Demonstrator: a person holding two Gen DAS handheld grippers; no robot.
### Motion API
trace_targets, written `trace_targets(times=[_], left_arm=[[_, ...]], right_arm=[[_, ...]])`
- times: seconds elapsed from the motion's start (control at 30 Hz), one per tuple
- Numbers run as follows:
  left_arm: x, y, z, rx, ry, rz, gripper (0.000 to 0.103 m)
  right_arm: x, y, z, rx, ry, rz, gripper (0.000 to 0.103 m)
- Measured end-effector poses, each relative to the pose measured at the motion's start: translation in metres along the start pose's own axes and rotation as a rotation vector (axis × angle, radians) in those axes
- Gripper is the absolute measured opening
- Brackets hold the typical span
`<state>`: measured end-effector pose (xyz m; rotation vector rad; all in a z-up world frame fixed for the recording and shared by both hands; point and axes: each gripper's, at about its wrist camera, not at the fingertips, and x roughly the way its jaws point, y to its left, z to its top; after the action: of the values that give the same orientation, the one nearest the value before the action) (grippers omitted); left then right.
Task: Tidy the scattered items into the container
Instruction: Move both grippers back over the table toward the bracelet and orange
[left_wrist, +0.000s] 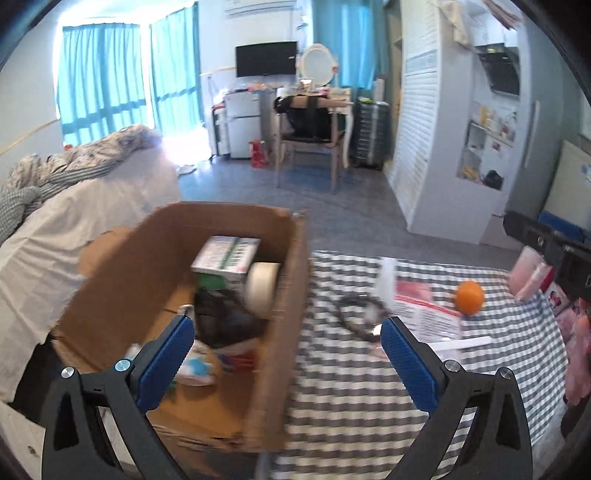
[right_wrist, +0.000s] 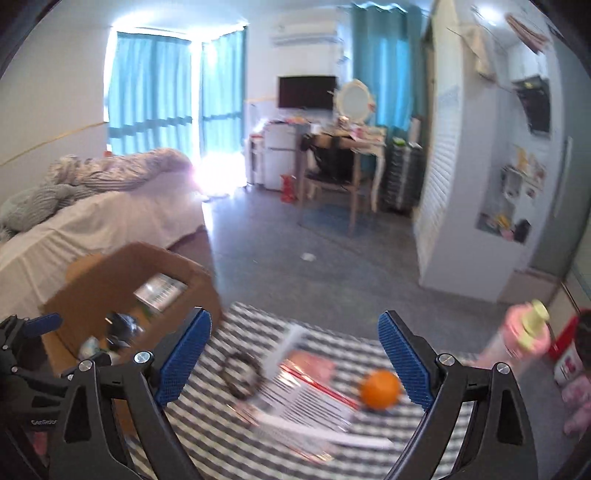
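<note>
Hovering wide open and empty, the left hand-held gripper (left_wrist: 286, 363) straddles the edge of a cardboard box (left_wrist: 284, 295), while the right hand-held gripper (right_wrist: 295, 363), also spread wide and holding nothing, hangs above a bench with a checked cloth (right_wrist: 369, 454). On the cloth lie a printed packet (right_wrist: 306, 398), a dark coiled cord (right_wrist: 240, 374) and an orange (right_wrist: 380, 389). The box, at the bench's left, already holds a green-and-white carton (left_wrist: 225, 262) and a tape roll (left_wrist: 262, 288). Beyond are a bed (left_wrist: 92, 206) and a chair (left_wrist: 310, 144).
</note>
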<state>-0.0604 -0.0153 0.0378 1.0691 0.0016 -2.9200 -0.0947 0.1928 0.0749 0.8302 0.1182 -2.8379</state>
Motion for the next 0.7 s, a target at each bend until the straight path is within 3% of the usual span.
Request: trace_targets(times=[0.27, 0.5, 0.7], left_arm=[[0.022, -0.058, -0.018, 0.029, 0.04, -0.082, 0.103], [0.068, -0.079, -0.034, 0.065, 0.155, -0.054, 0.103], [0.098, -0.076, -0.028, 0.027, 0.18, -0.025, 0.103]], right_arm=[[-0.002, -0.062, -0.038, 0.047, 0.082, -0.09, 0.092], [0.024, -0.097, -0.06, 0.099, 0.161, -0.107, 0.092], [0.06, -0.103, -0.068, 0.112, 0.216, -0.085, 0.092]])
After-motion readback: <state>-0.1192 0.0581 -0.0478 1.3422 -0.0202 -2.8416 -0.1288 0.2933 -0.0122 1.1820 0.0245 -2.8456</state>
